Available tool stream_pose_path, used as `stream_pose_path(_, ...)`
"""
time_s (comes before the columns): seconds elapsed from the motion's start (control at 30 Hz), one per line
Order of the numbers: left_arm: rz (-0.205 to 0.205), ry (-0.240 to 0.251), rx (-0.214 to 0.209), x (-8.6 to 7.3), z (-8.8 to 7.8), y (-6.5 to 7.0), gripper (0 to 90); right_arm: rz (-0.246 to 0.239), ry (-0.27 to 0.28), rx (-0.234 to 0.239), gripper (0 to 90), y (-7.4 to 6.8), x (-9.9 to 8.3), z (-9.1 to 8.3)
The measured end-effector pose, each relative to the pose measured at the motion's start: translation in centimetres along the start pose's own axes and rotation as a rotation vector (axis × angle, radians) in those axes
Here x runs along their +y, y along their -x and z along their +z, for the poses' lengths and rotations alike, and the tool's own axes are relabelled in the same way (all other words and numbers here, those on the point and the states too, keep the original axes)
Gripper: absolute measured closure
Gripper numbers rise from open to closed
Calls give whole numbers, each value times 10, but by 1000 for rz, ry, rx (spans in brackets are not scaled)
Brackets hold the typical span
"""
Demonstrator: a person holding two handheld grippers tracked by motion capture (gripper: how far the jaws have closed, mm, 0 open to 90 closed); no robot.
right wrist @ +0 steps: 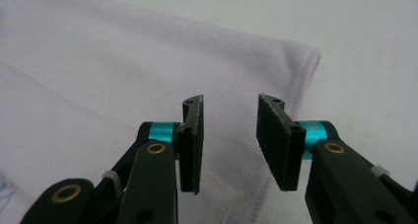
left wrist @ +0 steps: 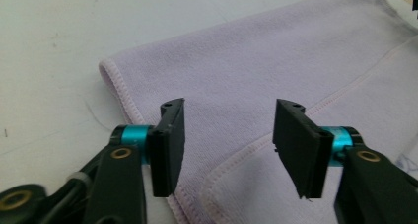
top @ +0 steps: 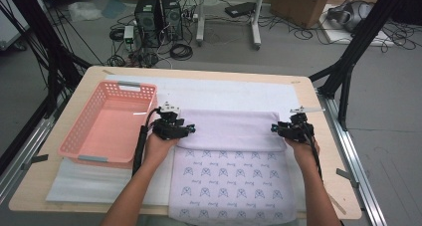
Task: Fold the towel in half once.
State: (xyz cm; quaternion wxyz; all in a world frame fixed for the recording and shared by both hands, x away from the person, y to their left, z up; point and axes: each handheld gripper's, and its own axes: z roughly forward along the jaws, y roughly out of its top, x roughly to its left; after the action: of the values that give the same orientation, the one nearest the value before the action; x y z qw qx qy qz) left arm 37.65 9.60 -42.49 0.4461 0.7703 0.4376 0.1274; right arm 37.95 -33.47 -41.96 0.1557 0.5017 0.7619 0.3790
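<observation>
A lilac towel [top: 231, 161] lies on the table, its far part folded back over the near part, which shows a blue pattern. My left gripper [top: 185, 130] hovers at the left end of the fold, jaws open over the plain lilac cloth [left wrist: 276, 61] with nothing between them. My right gripper [top: 276, 130] sits at the right end of the fold, jaws open above the towel's hemmed corner [right wrist: 300, 61], empty as well. Both pairs of jaws stand apart from the fabric.
A pink plastic basket [top: 79, 136] stands empty at the table's left. A white mat [top: 234, 91] covers the tabletop under the towel. Black frame posts rise at both sides; computers and cables lie on the floor beyond.
</observation>
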Motion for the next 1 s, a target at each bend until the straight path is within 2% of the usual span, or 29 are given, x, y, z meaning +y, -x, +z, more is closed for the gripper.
stream_pose_path(0.07,15,-11,7,-5,-1,2,559,-10,-6,5,640,-1,-5,-3)
stream_pose_path(0.17,25,-22,15,-13,-3,3,576,-14,-14,13,664,-3,-11,-8)
stream_pose_path(0.33,17,-48,22,-25,-3,2,588,-10,-32,27,670,-4,-19,-13)
stream_pose_path(0.4,25,-64,21,-26,-4,3,643,-26,-45,19,737,-5,-22,-13)
stream_pose_path(0.47,48,-58,26,-27,-6,6,757,-37,-44,19,816,-6,-25,-13)
stream_pose_path(0.53,61,-69,26,-29,-7,10,815,-37,-32,22,835,-6,-28,-15)
stream_pose_path(0.63,62,-47,23,-34,-12,14,832,-51,-17,24,844,-8,-33,-19)
stream_pose_path(0.7,66,-11,20,-37,-18,17,832,-57,2,27,845,-9,-37,-23)
stream_pose_path(0.8,77,10,0,-42,-27,20,830,-51,33,40,844,-12,-45,-30)
stream_pose_path(0.9,59,42,-25,-49,-36,20,826,-60,57,49,844,-16,-55,-38)
stream_pose_path(1.0,67,64,-41,-55,-41,22,827,-58,72,56,844,-19,-65,-43)
